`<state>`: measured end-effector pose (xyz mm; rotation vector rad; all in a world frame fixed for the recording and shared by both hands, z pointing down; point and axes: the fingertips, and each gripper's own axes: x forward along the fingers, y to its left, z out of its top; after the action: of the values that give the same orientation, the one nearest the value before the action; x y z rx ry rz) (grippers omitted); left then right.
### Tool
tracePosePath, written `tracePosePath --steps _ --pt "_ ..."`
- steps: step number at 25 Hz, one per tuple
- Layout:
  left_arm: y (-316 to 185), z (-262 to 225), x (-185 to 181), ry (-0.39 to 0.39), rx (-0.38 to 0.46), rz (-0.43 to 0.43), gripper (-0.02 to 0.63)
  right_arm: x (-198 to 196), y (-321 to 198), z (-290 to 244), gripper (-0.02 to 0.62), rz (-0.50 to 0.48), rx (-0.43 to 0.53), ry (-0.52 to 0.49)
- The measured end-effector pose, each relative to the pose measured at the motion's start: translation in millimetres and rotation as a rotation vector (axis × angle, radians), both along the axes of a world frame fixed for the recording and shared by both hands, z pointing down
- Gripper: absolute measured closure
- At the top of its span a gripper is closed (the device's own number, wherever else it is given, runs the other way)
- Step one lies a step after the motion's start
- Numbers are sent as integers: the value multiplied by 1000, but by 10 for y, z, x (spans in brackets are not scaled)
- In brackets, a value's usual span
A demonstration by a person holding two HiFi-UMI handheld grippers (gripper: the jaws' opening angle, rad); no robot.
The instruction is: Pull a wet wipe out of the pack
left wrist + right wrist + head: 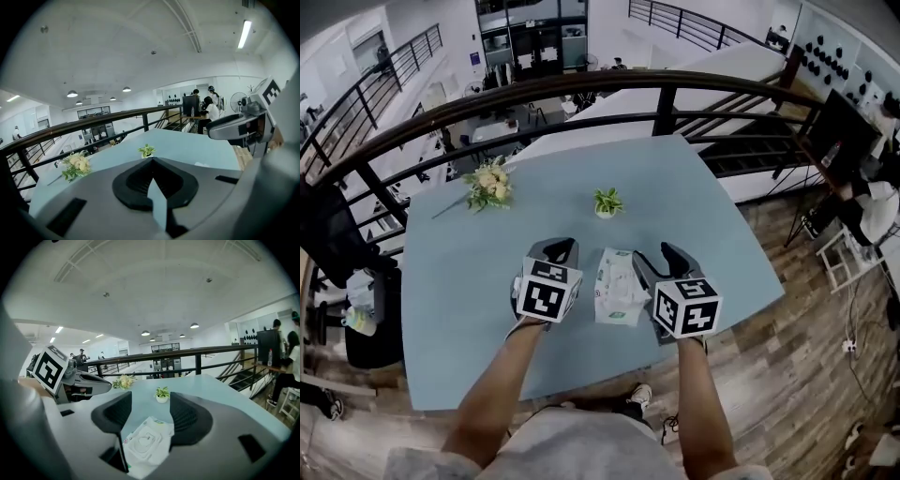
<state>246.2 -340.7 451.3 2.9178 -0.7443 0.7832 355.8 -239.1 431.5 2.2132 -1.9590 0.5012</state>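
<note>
Soft white wet wipe pack (pixel 617 289) flat on pale blue table (pixel 459 309), near front edge, open room around. Right gripper (pixel 150 400) jaws apart, pack shows between them. Left gripper (pixel 152 161) jaws together, beside pack.

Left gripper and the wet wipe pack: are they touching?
Apart. Head view shows bare table between the left gripper and the wet wipe pack.

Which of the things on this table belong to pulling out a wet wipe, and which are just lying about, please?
For the job:
- wet wipe pack, lying between the two claws
- right claw, open
- left claw, shut

Just lying about:
- small potted plant
- bunch of flowers
</note>
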Motion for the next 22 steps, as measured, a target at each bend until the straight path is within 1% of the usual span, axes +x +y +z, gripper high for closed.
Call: tracePosePath --steps 6,11,17,22 --pt "16 -32 106 9 -3 -73 614 158 -72 -16 356 -82 -2 5" --pt "10 -87 107 13 2 -141 614 231 -117 -43 356 -146 -7 3" --pt "53 -118 113 11 18 -201 612 291 -165 -50 356 -223 -9 3" --pt "83 -159 23 3 29 -269 612 301 -198 -54 356 -280 -12 6"
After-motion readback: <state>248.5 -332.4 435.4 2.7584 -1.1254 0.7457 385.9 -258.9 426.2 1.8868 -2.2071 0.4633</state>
